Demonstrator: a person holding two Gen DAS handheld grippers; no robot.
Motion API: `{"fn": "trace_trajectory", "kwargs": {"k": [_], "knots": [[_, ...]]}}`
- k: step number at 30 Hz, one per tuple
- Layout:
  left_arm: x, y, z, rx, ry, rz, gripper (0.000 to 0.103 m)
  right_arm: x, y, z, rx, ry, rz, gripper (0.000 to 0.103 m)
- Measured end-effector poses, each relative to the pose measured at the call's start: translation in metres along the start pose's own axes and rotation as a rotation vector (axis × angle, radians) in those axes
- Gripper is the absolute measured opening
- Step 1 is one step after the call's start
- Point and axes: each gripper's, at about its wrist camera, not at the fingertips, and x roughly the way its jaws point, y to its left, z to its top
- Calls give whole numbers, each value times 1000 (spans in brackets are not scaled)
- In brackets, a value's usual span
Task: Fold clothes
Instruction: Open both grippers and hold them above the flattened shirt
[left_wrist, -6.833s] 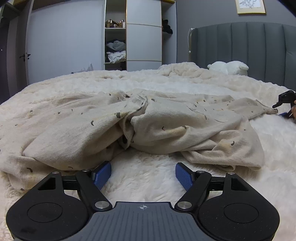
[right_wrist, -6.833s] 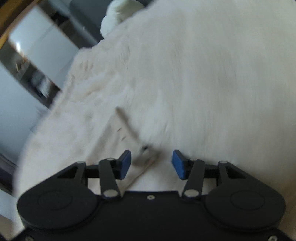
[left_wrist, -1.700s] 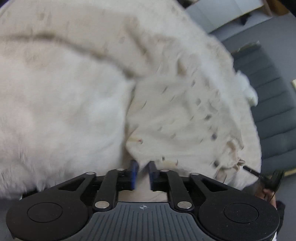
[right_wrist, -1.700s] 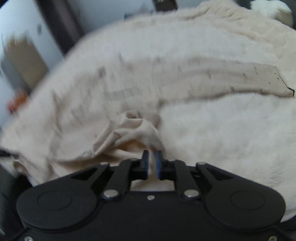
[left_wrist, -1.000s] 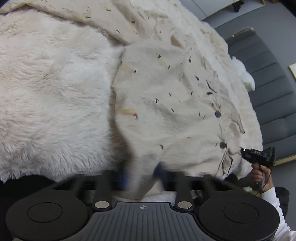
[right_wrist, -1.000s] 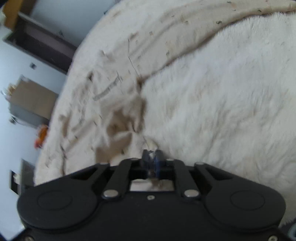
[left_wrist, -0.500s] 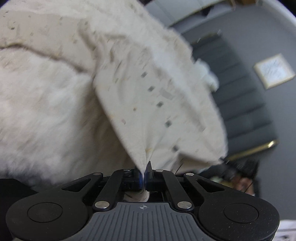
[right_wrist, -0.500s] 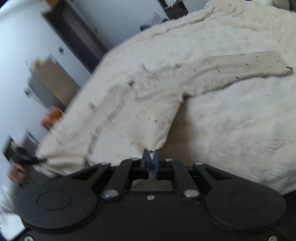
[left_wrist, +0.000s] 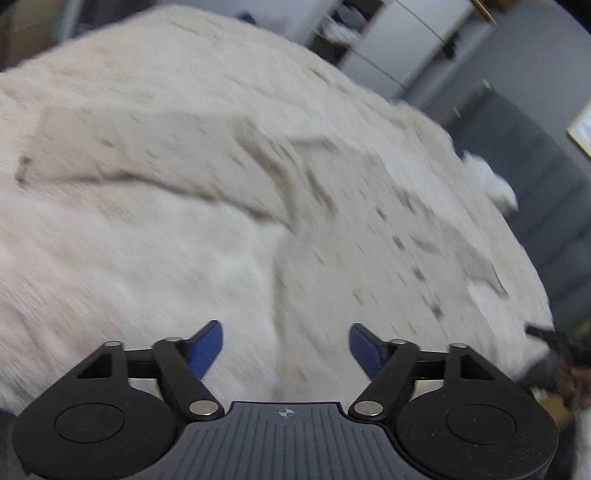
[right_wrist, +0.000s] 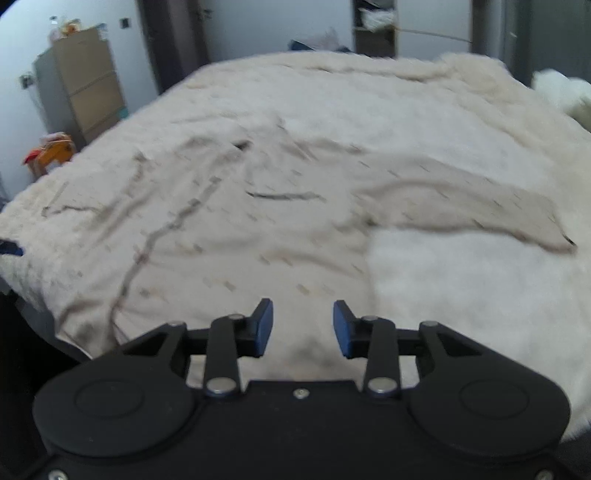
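Observation:
A cream shirt with small dark specks lies spread flat on a white fluffy bedcover. Its one sleeve stretches to the right. In the blurred left wrist view the shirt runs up the middle with the other sleeve reaching left. My left gripper is open and empty over the shirt's near hem. My right gripper is open and empty just above the near hem. The other gripper shows at the right edge of the left wrist view.
A grey padded headboard and a white pillow lie at the far right. A wardrobe with open shelves stands behind the bed. A brown cabinet and an orange toy stand at the left.
Both grippers were shut on the shirt's hem corners half a second ago; both have opened and let go. The shirt now lies flat on the bed.

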Motion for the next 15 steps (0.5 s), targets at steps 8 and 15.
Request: {"fn": "trace_trajectory", "kwargs": {"k": [8,15], "knots": [[36,64,53,-63,-48,229,74,74,38,20,44,-31,27,44],[53,117,72,-229,-93,155,74,115,48,19,145,-25,51,48]]}}
